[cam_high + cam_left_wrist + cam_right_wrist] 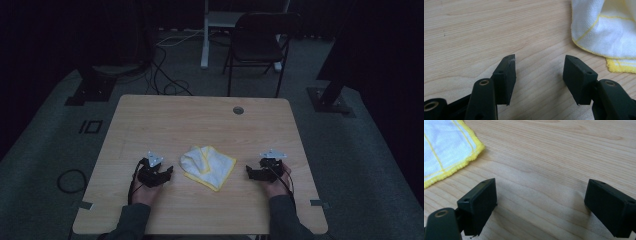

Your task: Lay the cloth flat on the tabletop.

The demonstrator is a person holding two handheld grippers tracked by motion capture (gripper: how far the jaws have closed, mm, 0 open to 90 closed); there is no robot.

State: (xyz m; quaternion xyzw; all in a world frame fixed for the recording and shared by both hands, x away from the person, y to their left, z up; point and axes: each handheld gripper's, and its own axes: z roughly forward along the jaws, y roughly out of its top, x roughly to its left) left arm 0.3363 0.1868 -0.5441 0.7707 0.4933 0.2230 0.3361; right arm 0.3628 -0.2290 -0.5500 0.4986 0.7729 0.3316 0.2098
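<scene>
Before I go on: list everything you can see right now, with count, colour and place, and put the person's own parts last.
cloth: one, white with yellow edging, crumpled at the table's near middle, between the two grippers
table: one, light wood, centre of the high view
grommet hole: one, grey, far right part of the tabletop
folding chair: one, dark, on the floor beyond the table
floor cables: several, dark, beyond the table's far left
left gripper: one, black, left of the cloth, jaws apart
right gripper: one, black, right of the cloth, jaws apart
sleeves: two, dark, bottom edge
</scene>
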